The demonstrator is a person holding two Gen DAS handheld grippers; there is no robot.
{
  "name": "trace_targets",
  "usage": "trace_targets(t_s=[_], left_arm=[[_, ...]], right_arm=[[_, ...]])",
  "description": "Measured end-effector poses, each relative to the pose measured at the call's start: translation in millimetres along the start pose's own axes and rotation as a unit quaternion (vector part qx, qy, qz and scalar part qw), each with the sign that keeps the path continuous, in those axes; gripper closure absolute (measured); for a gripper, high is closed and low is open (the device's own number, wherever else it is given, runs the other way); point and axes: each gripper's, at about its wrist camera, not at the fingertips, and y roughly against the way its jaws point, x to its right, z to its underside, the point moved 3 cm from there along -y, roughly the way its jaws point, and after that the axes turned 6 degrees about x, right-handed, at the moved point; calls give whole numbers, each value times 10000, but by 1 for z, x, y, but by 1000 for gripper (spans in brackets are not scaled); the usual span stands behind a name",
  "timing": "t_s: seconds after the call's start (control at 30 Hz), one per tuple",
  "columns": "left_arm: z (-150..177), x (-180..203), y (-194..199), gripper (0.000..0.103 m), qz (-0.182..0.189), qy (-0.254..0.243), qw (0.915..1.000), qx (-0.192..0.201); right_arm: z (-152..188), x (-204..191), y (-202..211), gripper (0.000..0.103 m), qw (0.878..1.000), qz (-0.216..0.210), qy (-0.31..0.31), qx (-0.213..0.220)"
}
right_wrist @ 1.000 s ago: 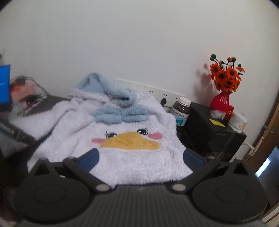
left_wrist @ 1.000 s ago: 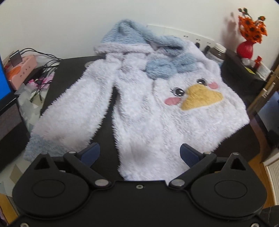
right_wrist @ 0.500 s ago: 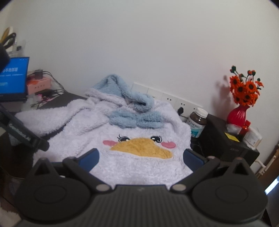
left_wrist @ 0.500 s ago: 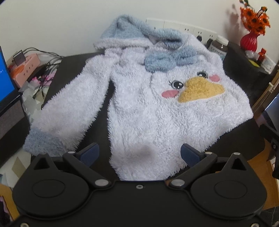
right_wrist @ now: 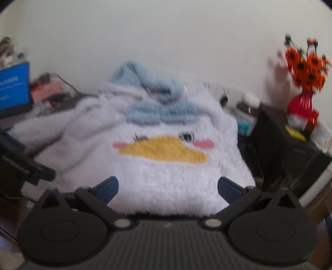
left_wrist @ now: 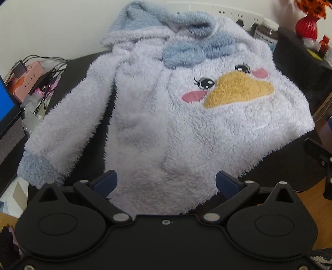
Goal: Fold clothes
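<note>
A fluffy white hooded jacket (left_wrist: 170, 124) with a blue hood, a blue bow and a yellow duck beak lies face up on a dark table (left_wrist: 78, 68). Its left sleeve (left_wrist: 62, 133) stretches out towards the table's left edge. My left gripper (left_wrist: 166, 183) is open and empty, just at the jacket's bottom hem. My right gripper (right_wrist: 168, 188) is open and empty, at the hem on the jacket's (right_wrist: 166, 157) right side. The right wrist view is blurred.
A laptop (right_wrist: 12, 91), a pink box (left_wrist: 27, 76) and cables sit at the left. A brown jar (right_wrist: 247, 116), a black speaker box (right_wrist: 286, 149) and a red vase of orange flowers (right_wrist: 300, 99) stand at the right. Wall sockets (left_wrist: 224, 10) are behind.
Both grippers have moved closer to the jacket's bottom hem. The jacket has not moved. Both stay open.
</note>
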Motion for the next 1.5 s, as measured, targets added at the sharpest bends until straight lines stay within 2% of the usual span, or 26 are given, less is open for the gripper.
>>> trace_targets(t_s=[0.2, 0.43, 0.63, 0.73, 1.5], left_arm=[[9, 1, -18, 0, -182, 246, 9986, -441], [8, 2, -19, 0, -411, 384, 9965, -617], [10, 12, -18, 0, -430, 248, 9964, -694], [10, 14, -18, 0, -466, 221, 9962, -703], [15, 15, -27, 0, -470, 207, 9949, -870]], right_arm=[[10, 14, -46, 1, 9910, 740, -331, -1065], [14, 17, -63, 1, 9845, 750, -443, -1522], [12, 16, -65, 1, 9814, 342, -823, -1702], [13, 17, -67, 1, 9797, 291, -922, -1754], [21, 24, -80, 1, 9725, 300, -1070, -2047]])
